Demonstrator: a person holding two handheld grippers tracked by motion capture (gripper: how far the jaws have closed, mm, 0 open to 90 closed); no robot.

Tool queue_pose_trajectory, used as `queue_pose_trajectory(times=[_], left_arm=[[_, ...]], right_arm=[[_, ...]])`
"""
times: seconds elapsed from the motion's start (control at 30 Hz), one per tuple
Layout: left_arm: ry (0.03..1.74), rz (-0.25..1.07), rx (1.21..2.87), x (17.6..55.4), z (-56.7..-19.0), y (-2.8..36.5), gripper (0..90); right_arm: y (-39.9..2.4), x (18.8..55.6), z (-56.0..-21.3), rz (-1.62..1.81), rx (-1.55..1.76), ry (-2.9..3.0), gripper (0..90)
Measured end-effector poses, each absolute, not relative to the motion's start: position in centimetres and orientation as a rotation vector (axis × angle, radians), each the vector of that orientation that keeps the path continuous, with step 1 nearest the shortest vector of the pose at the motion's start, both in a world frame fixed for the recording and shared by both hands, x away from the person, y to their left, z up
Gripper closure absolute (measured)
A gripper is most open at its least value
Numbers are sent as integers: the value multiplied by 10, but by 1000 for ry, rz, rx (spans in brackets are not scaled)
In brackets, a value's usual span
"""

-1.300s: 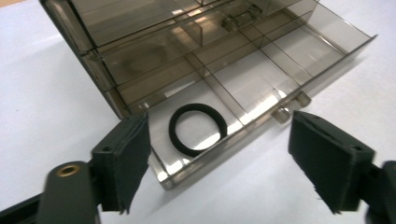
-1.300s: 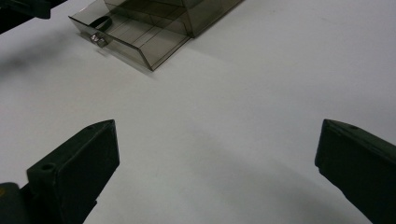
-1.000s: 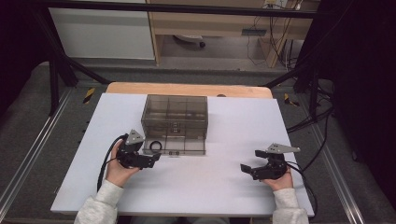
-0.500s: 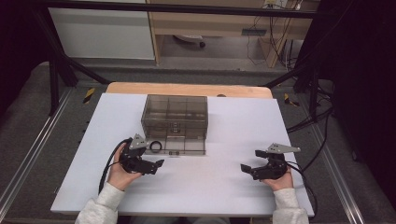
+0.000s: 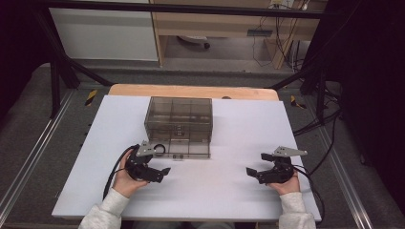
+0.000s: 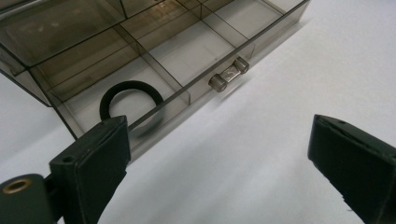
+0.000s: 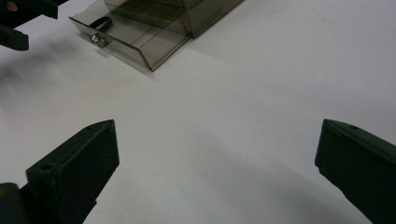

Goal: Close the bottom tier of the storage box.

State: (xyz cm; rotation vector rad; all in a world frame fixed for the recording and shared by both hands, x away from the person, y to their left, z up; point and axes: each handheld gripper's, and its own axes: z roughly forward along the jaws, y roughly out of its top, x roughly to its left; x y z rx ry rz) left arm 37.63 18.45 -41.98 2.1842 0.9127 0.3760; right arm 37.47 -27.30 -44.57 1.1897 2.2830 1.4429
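Two tongs are in your hands, and both stand wide with nothing between the jaws. Your left tongs (image 5: 165,171) sit just in front of the pulled-out drawer (image 6: 187,79) of the smoky clear box (image 5: 179,119), near its left end. Their jaws have just been opening, and nothing lies between them. Your right tongs (image 5: 252,171) rest well apart from the box, low over the white tabletop (image 5: 239,200), likely so they stay out of the way.

Look inside the drawer. You can see a black ring (image 6: 130,105) lying flat in the front corner space, close to your left tongs. It looks like the drawer stays open so that the ring can sit inside it or be reached from above.

On the drawer front is a small clear knob (image 6: 229,73). It sits just ahead of your left tongs and a bit to the side. Your wide jaws could fit around it, so pushing or pulling the drawer by that knob may be the next job.
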Motion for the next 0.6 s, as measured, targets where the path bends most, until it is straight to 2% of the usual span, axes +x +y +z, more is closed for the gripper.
queue_pose_trajectory(times=[0.27,0.6], left_arm=[[903,362,2194,376,-422,182,142],[902,342,2191,376,-424,181,300]], right_arm=[[-273,375,-446,1445,1189,2281,2],[-273,374,-446,1439,1189,2288,2]])
